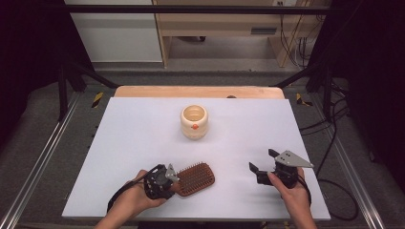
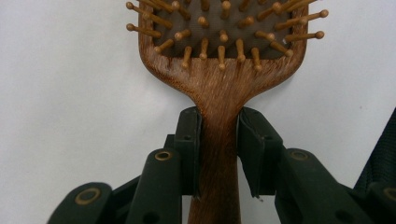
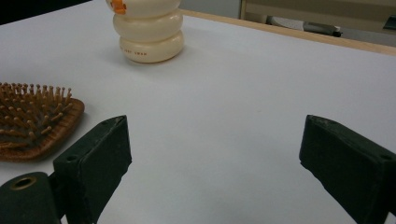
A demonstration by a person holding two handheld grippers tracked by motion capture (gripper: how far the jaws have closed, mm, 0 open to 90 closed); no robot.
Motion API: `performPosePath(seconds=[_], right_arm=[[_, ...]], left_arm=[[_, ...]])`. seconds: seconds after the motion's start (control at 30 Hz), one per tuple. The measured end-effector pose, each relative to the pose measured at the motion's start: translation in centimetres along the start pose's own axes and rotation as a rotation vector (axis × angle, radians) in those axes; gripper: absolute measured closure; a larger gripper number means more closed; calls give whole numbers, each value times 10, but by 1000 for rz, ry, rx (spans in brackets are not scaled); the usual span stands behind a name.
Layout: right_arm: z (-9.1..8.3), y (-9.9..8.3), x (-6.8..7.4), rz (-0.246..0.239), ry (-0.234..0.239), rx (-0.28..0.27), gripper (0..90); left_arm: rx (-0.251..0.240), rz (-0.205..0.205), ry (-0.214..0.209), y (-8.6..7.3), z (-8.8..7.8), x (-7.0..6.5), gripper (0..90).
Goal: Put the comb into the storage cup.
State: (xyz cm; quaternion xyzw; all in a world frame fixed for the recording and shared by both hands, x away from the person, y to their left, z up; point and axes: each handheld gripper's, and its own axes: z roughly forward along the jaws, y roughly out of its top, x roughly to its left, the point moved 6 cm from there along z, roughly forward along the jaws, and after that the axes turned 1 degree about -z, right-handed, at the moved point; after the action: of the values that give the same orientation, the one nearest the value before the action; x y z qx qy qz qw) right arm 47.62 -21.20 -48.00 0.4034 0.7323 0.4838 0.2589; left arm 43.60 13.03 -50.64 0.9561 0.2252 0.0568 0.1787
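A brown wooden hairbrush [image 1: 195, 178] lies bristles up on the white table near the front, left of centre. My left gripper [image 1: 175, 183] is shut on its handle. In the left gripper view both black pads [image 2: 189, 140] press the sides of the hairbrush [image 2: 219, 79] just below the paddle head. My right gripper [image 1: 262, 160] hovers low at the front right, open, with nothing between its fingers. The right gripper view has the right gripper [image 3: 215, 144] with jaws wide apart over bare table, and the hairbrush [image 3: 32, 121] at its left.
A cream ribbed cup [image 1: 194, 121] with an orange mark stands upright mid-table, far from both grippers, and the cup [image 3: 148, 32] is also ahead of the right gripper. The white tabletop [image 1: 143, 133] has a wooden strip [image 1: 198, 91] along its far edge. Metal rails flank the table.
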Motion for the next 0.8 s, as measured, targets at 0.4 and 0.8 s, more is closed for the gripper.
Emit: performPosePath(seconds=[0.4, 0.8], right_arm=[[0, 1, 1, 7, 5, -6, 90], [-1, 6, 5, 11, 16, -31, 91]], left_arm=[[-50, -8, 24, -1, -4, 1, 725], [-215, -4, 147, 19, -15, 9, 725]])
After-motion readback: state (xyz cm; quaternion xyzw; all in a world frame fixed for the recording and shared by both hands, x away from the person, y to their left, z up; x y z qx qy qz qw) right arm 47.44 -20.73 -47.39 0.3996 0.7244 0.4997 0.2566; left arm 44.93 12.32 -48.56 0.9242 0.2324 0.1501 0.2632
